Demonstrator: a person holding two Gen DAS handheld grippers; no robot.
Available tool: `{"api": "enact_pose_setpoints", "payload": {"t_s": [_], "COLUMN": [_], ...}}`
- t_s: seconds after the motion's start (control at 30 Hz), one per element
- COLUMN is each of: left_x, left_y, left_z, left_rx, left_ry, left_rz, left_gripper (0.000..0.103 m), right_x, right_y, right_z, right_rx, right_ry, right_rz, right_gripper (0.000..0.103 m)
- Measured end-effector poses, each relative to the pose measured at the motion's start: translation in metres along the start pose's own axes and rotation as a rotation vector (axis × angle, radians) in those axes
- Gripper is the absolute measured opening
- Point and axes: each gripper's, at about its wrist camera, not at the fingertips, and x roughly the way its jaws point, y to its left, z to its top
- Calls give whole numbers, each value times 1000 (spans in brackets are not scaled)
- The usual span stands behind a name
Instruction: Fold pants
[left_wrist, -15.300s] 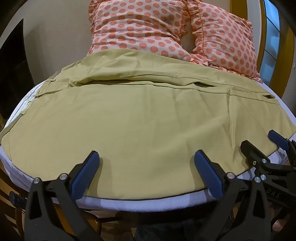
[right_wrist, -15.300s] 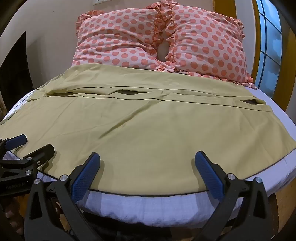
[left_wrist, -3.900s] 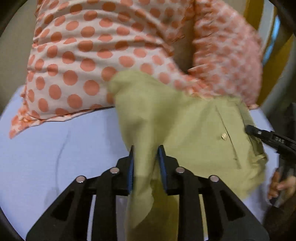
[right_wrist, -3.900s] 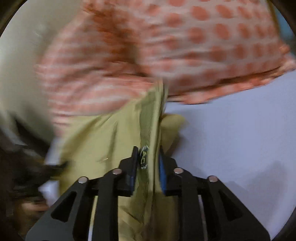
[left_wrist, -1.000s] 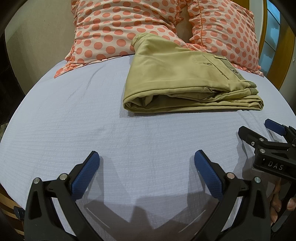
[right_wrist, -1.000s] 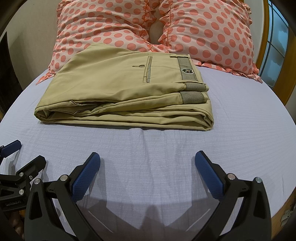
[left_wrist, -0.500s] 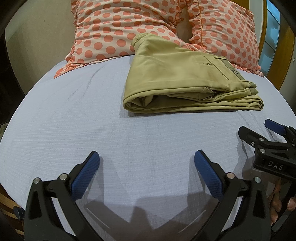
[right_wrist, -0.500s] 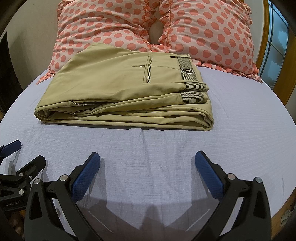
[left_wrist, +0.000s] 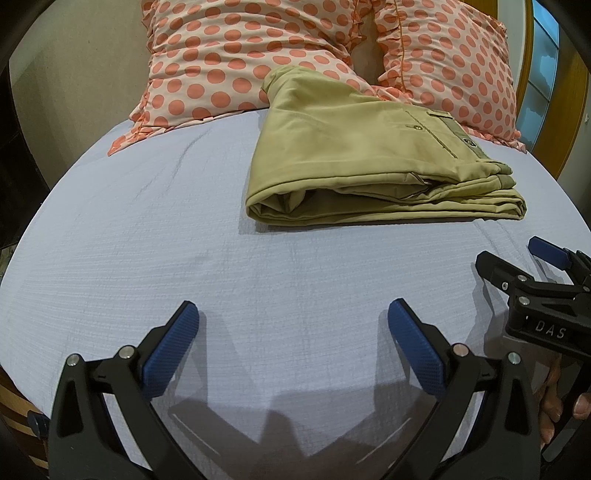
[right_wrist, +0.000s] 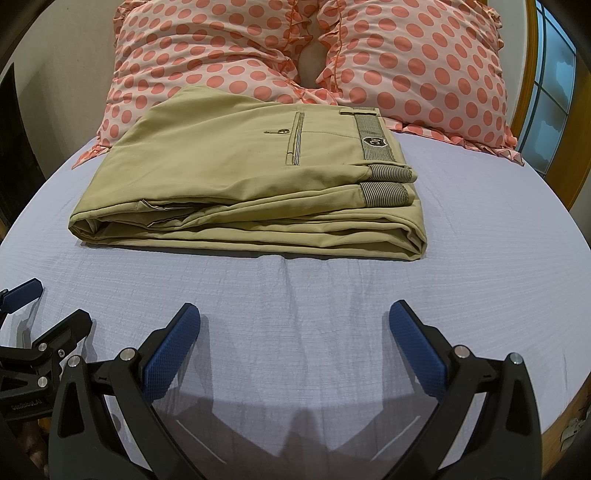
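The pants (right_wrist: 251, 184) lie folded on the bed (right_wrist: 480, 258), their far edge against two pillows (right_wrist: 413, 62), a window (right_wrist: 554, 81) perhaps beyond. Both the left tool (left_wrist: 291, 343) and right tool (right_wrist: 293, 343) gape empty, unmoved since a second ago.

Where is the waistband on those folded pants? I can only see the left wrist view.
Observer: In the right wrist view the pants lie folded flat, with the striped waistband on top at the right end. It carries a shield badge.
Operator: Is the right gripper holding anything?
Observer: No. The right gripper is open, with only the bed sheet between its fingers.
Operator: Can you see my gripper from there?
Observer: Yes. The left gripper shows at the lower left edge, open and apart from the pants.
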Motion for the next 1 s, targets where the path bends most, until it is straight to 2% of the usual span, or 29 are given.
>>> {"api": "enact_pose_setpoints", "payload": {"t_s": [1.0], "left_x": [1], "left_y": [-4], "left_z": [1], "left_rx": [5], "left_ry": [-2], "left_rz": [-4], "left_gripper": [101], "right_x": [0], "right_y": [0], "right_z": [0], "right_rx": [0], "right_ry": [0], "right_rz": [0], "right_gripper": [102]}}
